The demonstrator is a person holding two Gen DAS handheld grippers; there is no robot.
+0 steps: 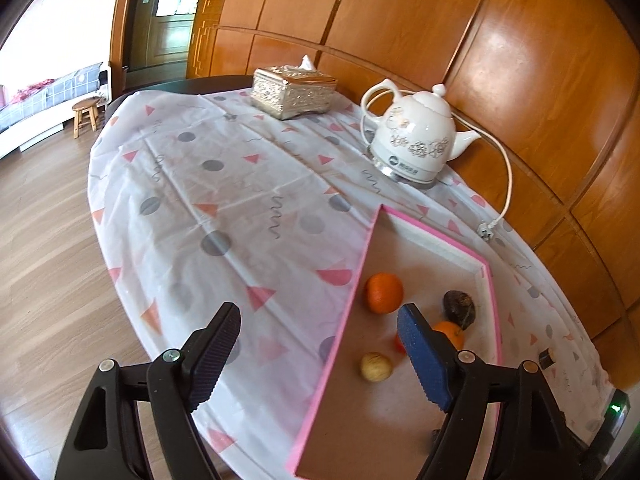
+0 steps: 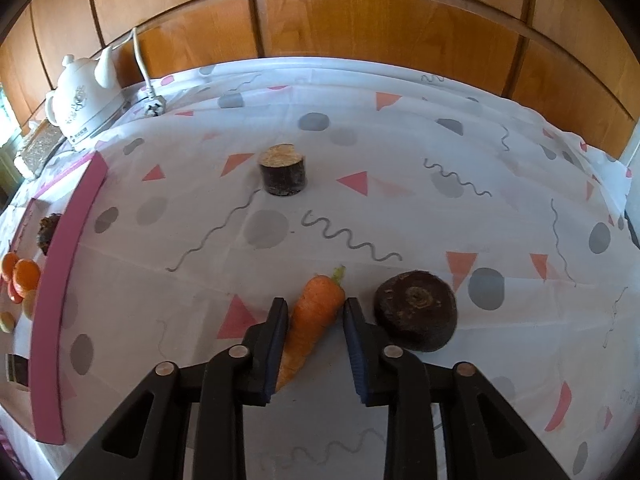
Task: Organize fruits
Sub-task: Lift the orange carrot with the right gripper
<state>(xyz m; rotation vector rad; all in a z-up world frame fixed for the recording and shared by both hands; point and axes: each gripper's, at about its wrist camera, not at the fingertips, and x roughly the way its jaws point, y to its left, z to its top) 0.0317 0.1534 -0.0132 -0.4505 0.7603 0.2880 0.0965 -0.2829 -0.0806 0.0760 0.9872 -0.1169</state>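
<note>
My left gripper (image 1: 320, 354) stands open and empty, its jaws straddling the near left wall of the pink tray (image 1: 362, 262); one pad hangs over the cloth (image 1: 240, 184), the other over the tray floor. Inside the tray lie an orange (image 1: 383, 293), a dark fruit (image 1: 459, 309) towards the far right corner, a second orange (image 1: 450, 330) partly hidden behind my right pad, and a small pale fruit (image 1: 376, 366) nearest me. A red item beside the pad is too hidden to identify.

My right gripper (image 2: 315, 346) is closed on a carrot (image 2: 314, 320), which lies on the cloth with its stalk end pointing away from me. A dark round root (image 2: 416, 310) sits just right of the jaws, apart from the carrot. A cut dark stub (image 2: 283, 170) stands upright further off. The tray is at far left in this view.

A white kettle (image 1: 416, 136) and a tissue box (image 1: 292, 92) stand at the table's far side.
</note>
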